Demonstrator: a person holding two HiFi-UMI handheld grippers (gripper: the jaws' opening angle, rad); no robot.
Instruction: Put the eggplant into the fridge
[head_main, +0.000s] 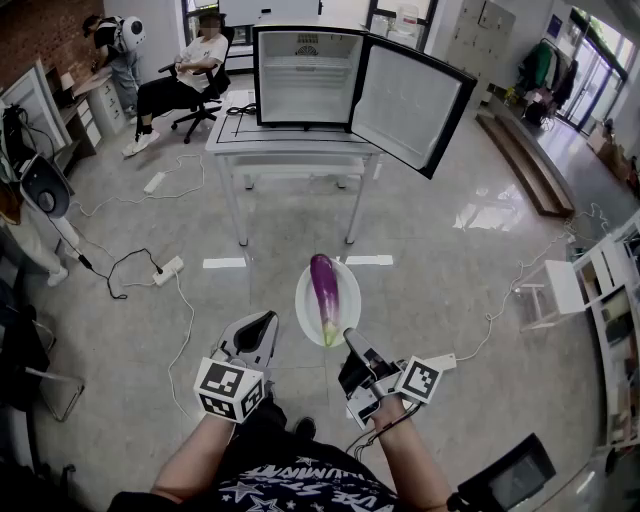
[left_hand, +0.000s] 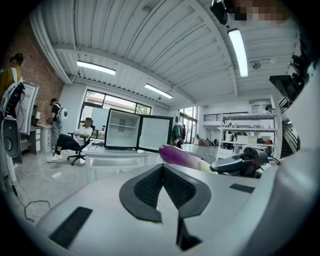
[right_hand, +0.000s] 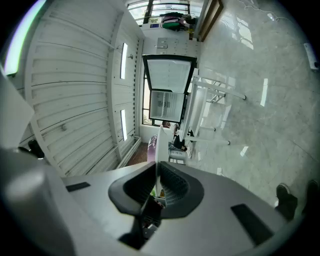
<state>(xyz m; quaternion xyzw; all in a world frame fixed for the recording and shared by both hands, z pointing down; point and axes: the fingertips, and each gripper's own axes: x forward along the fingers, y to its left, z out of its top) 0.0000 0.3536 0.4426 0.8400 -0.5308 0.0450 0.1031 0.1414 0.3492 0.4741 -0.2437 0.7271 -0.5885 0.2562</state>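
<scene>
Pinching the plate (head_main: 303, 310) in the right gripper (head_main: 350, 340), keeping the eggplant (head_main: 324, 285) level for the fridge (head_main: 308, 75) (left gripper (head_main: 262, 325) closed, empty).

Glossy eggplant (head_main: 324, 285), smooth plate (head_main: 303, 306), shiny floor (head_main: 470, 262)

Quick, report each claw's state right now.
Left claw: shut, empty.
Right claw: shut on the plate rim, eggplant lying on it.

The eggplant (head_main: 324, 285) lies on a plate (head_main: 350, 300), before the table (head_main: 290, 150) bearing the fridge (head_main: 305, 75).
</scene>
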